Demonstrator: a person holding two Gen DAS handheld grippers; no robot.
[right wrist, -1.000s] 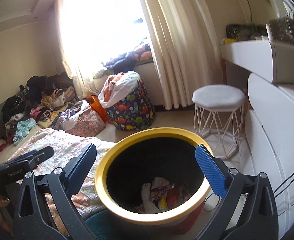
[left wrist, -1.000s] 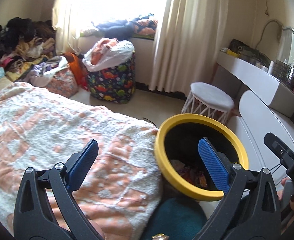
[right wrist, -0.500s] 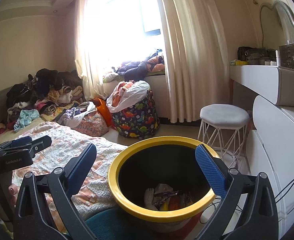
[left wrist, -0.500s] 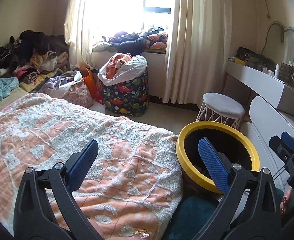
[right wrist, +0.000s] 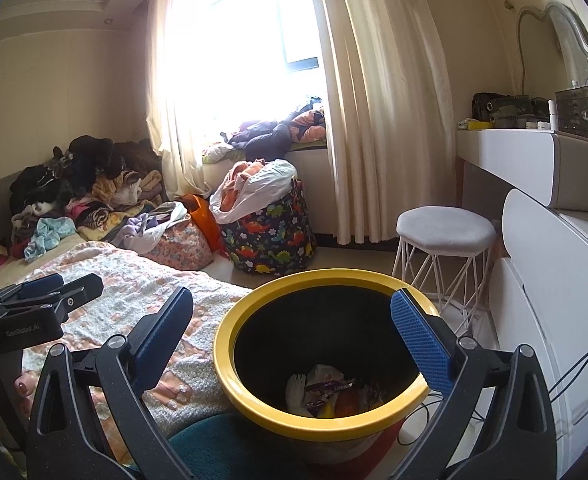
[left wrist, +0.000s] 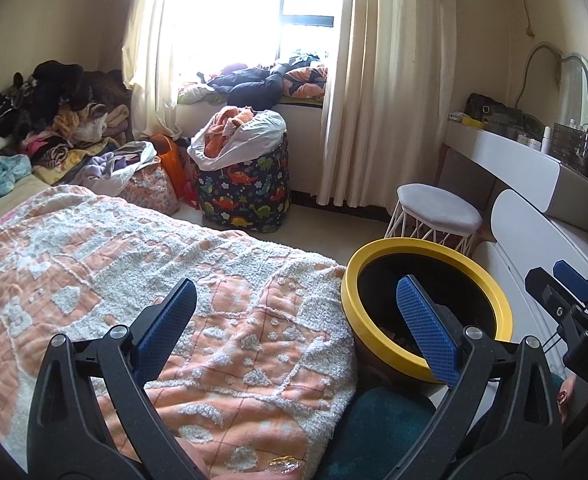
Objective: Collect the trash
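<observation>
A black trash bin with a yellow rim (right wrist: 233, 360) stands on the floor beside the bed; it also shows in the left wrist view (left wrist: 348, 292). Wrappers and crumpled paper (right wrist: 326, 394) lie at its bottom. My right gripper (right wrist: 294, 336) is open and empty, held above the bin's mouth. My left gripper (left wrist: 294, 320) is open and empty, above the bed's edge just left of the bin. A small shiny wrapper (left wrist: 281, 464) lies on the blanket at the bottom edge of the left wrist view. Each gripper shows at the side of the other's view.
An orange and white blanket (left wrist: 133, 264) covers the bed. A dinosaur-print hamper (left wrist: 245, 188), clothes piles (left wrist: 53, 120) and bags stand by the window. A white stool (left wrist: 438, 208) and a white vanity (left wrist: 534, 176) are right of the bin.
Both grippers have risen and tilted up, so the bin sits lower and smaller in both views and more of the room shows. Both stay open and empty.
</observation>
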